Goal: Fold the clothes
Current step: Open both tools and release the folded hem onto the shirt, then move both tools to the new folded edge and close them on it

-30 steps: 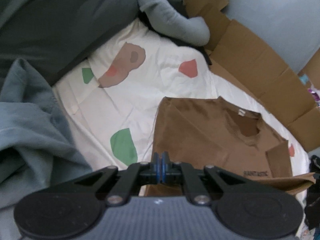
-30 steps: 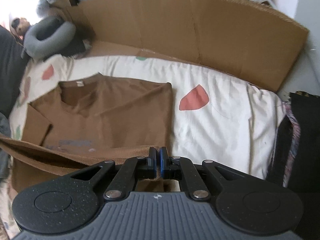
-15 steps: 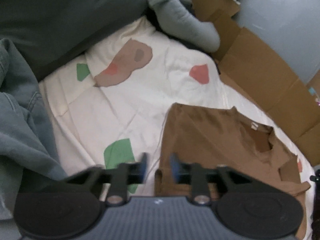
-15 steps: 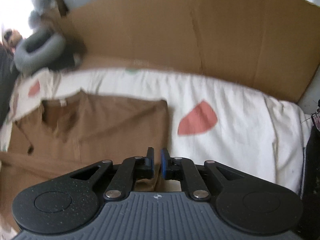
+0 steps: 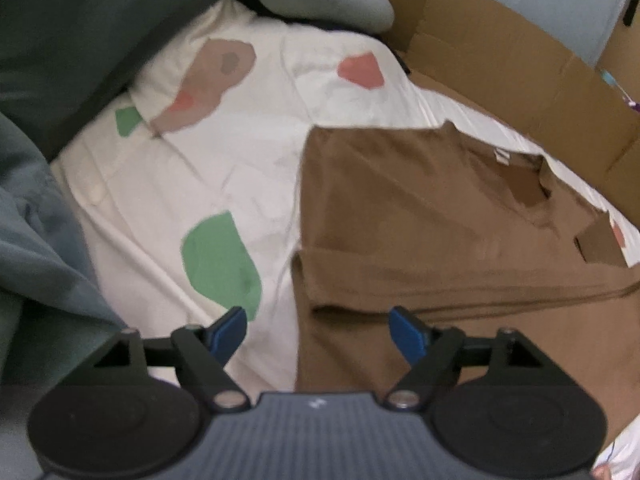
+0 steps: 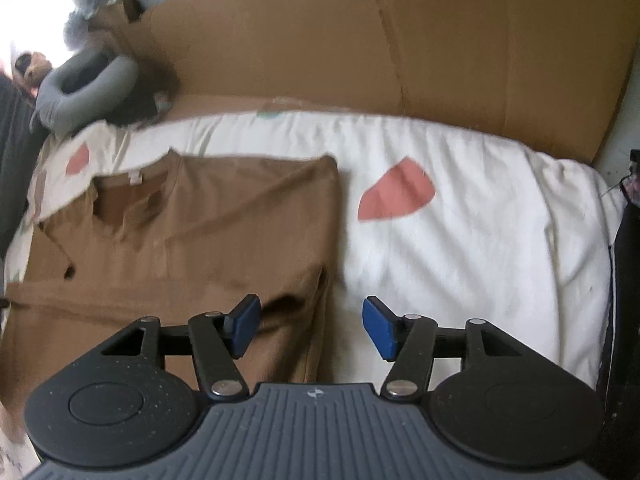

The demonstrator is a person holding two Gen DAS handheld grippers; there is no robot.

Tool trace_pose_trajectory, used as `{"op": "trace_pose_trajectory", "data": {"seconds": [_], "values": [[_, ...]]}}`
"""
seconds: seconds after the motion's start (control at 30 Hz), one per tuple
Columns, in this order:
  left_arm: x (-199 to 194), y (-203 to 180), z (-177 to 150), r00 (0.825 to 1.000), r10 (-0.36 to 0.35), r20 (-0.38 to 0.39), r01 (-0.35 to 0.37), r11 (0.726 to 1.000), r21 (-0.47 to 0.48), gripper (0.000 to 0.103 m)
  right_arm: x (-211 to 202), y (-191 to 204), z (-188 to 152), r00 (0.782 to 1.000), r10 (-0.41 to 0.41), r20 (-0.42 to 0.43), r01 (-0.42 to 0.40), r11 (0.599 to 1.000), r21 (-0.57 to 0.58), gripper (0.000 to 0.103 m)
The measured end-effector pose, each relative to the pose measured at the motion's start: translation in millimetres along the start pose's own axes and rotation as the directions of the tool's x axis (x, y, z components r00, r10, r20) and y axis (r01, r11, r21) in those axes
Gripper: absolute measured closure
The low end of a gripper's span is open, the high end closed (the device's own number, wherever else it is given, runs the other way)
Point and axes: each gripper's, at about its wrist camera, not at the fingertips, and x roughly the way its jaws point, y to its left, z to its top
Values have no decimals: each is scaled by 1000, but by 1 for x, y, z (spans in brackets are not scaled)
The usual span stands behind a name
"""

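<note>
The brown T-shirt (image 5: 440, 216) is seen lying partly folded on the patterned bedsheet (image 5: 240, 168), its bottom part doubled up toward the collar, and both the left hand-held gripper (image 5: 318, 330) and the right hand-held gripper (image 6: 310, 326) are held spread wide over the shirt's near corners, nothing pinched. The loose fold at the shirt's near edge could be dragged crooked if only one layer is caught. The sheet beside the shirt could be snagged too.
</note>
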Motion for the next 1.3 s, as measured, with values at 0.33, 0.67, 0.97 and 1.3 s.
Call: {"op": "trace_pose_trajectory", "data": {"seconds": [0.33, 0.67, 0.97, 1.3], "values": [[19, -11, -13, 995, 85, -48, -81, 994, 73, 17, 21, 23, -20, 998, -55, -39, 50, 991, -127, 33], [30, -15, -3, 990, 141, -20, -139, 989, 49, 15, 44, 32, -15, 996, -87, -34, 81, 988, -130, 33], [35, -16, 8, 989, 147, 5, -147, 986, 74, 13, 56, 36, 1, 994, -110, -13, 107, 983, -147, 33], [52, -13, 43, 986, 163, 39, -164, 986, 32, 13, 71, 39, 22, 993, -115, 10, 116, 983, -139, 34]]}}
